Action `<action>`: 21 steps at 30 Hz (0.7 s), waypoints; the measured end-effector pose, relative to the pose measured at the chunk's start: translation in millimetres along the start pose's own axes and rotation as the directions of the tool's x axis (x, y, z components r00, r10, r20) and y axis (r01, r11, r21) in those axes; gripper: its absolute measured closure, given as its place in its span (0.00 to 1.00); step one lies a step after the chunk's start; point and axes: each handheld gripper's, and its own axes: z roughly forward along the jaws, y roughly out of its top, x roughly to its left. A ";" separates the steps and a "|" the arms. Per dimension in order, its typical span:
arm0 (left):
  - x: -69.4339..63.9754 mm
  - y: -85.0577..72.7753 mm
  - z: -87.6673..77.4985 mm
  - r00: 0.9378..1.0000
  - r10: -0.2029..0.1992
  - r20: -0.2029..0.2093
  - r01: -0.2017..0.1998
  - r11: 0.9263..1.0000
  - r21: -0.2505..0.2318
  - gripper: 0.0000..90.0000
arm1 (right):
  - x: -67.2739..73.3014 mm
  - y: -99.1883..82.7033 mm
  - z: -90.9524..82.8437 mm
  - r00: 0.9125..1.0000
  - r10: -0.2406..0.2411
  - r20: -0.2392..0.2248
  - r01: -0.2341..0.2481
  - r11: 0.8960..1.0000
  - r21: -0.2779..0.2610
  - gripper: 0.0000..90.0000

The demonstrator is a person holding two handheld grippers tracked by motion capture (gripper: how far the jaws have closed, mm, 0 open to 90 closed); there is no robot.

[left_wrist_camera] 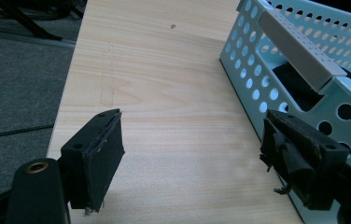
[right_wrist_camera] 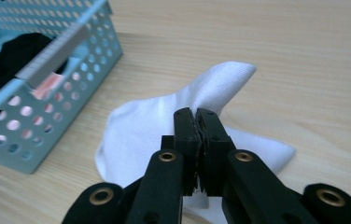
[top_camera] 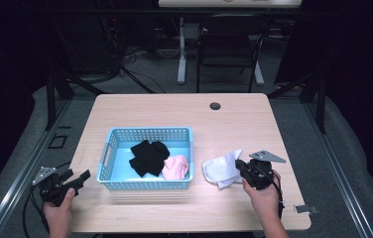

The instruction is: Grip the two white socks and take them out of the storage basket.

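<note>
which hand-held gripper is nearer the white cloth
Right. The right hand-held gripper is shut at the white cloth; the left hand-held gripper sits open beyond the blue basket.

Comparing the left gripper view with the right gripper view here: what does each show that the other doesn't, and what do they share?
Left gripper view: the left tool with jaws wide apart and nothing between them, beside the basket's wall. Right gripper view: the right tool with jaws together over a white cloth, apparently pinching a fold, and a pink cloth through the handle gap. Both: the blue basket, a black cloth inside it, the wooden table.
</note>
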 end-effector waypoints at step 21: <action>0.1 0.2 -0.3 1.000 -0.001 -0.003 0.001 1.000 -0.003 0.23 | -12.3 -12.7 3.3 1.000 -0.015 -0.008 0.014 0.992 -0.123 0.51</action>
